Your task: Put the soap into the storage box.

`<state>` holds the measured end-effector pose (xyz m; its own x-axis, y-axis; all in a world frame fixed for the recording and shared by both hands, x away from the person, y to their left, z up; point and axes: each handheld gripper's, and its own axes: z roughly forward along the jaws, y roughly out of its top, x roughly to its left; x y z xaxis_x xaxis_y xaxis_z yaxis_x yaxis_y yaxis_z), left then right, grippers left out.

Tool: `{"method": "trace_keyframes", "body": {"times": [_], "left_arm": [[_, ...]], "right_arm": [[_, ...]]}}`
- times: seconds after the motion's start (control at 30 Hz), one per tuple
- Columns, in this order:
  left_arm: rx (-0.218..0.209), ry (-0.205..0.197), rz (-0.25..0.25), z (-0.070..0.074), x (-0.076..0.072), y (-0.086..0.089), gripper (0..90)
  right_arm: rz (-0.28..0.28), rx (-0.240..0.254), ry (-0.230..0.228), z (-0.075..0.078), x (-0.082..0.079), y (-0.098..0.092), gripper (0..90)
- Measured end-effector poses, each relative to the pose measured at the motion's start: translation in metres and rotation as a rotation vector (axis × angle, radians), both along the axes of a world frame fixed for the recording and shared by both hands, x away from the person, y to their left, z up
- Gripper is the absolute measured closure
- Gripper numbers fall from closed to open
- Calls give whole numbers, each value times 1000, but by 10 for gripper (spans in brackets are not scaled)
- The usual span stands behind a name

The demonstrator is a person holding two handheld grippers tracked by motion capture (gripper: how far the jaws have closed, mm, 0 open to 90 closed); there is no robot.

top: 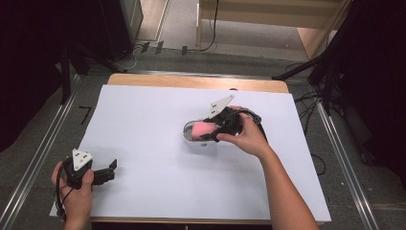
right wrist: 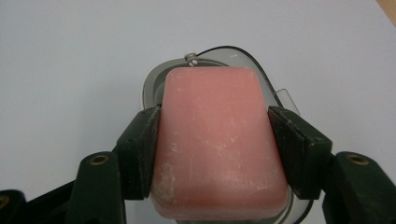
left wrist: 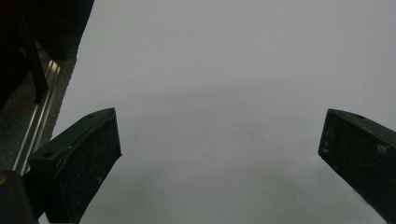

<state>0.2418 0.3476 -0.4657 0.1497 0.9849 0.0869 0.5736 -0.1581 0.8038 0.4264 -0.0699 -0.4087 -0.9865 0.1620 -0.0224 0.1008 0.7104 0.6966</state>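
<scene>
A pink bar of soap point(right wrist: 217, 140) sits between the jaws of my right gripper point(right wrist: 214, 151), which is shut on its two long sides. Under the bar lies a clear, grey-tinted oval soap dish point(right wrist: 261, 79). From the high view, the pink soap point(top: 203, 129) and its dish point(top: 189, 135) are at the middle of the white sheet, with the right gripper point(top: 213, 132) reaching in from the right. My left gripper point(top: 111, 170) rests near the front left corner, jaws wide apart over bare paper; its left fingertip point(left wrist: 91, 154) and right one stand far apart.
A white paper sheet point(top: 153, 158) covers the wooden table point(top: 191, 80). Metal rails point(top: 43, 153) run along both sides on the floor. Cables and dark stands point(top: 316, 72) crowd the far right, and a wooden shelf unit point(top: 268, 19) stands beyond the table.
</scene>
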Motion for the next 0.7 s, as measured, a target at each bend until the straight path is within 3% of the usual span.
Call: {"method": "trace_keyframes", "body": {"times": [0.17,0.3,0.4,0.7], "left_arm": [[-1,2,0,0,0,0,0],[0,2,0,0,0,0,0],[-1,1,0,0,0,0,0],[1,0,0,0,0,0,0]], "right_arm": [[4,-2,-3,-3,2,1,390],[-42,25,-7,0,-1,-1,385],[-75,89,53,6,0,-6,367],[-200,142,87,10,-8,-35,374]]}}
